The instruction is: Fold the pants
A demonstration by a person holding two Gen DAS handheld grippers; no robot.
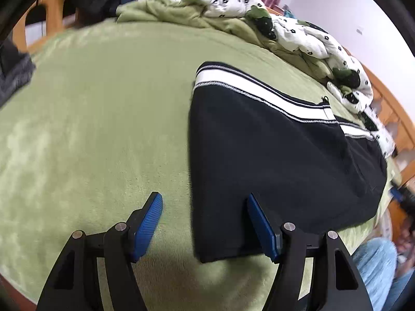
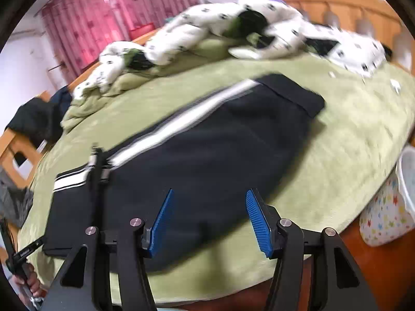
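Note:
The black pants with white side stripes lie flat on the green blanket, folded lengthwise, leg ends toward the left. My left gripper is open and empty, hovering over the pants' near left corner, one finger over blanket, one over cloth. In the right wrist view the pants stretch from lower left to upper right. My right gripper is open and empty above the pants' near edge. The left gripper shows there at the left, over the striped end.
A crumpled white patterned quilt lies along the far side of the bed, also in the right wrist view. Wooden bed frame behind. Dark clothes at the far left. A patterned bag stands beside the bed at right.

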